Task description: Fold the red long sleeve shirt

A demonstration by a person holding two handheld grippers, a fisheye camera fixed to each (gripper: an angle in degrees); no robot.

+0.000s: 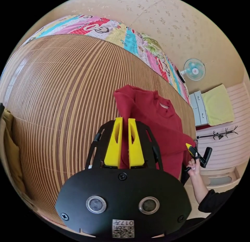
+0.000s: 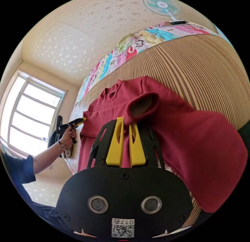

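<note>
The red long sleeve shirt (image 1: 162, 122) lies on a striped mat (image 1: 65, 96), collar facing up. My left gripper (image 1: 125, 119) is shut on a fold of red cloth that rises between its yellow jaws. In the right gripper view the shirt (image 2: 187, 132) spreads over the mat (image 2: 208, 70), and my right gripper (image 2: 127, 121) is shut on a sleeve cuff (image 2: 143, 104) lifted over the body. The right gripper (image 1: 189, 147), held in a hand, meets the shirt's far edge in the left gripper view. The left gripper (image 2: 81, 119) touches the shirt's other side.
A bright cartoon-print quilt (image 1: 135, 41) runs along the mat's far side by the wall. A fan (image 1: 194, 69), a set of drawers (image 1: 198, 107) and a coat rack (image 1: 221, 134) stand beyond the bed. A window (image 2: 28, 114) is behind the person's arm (image 2: 44, 158).
</note>
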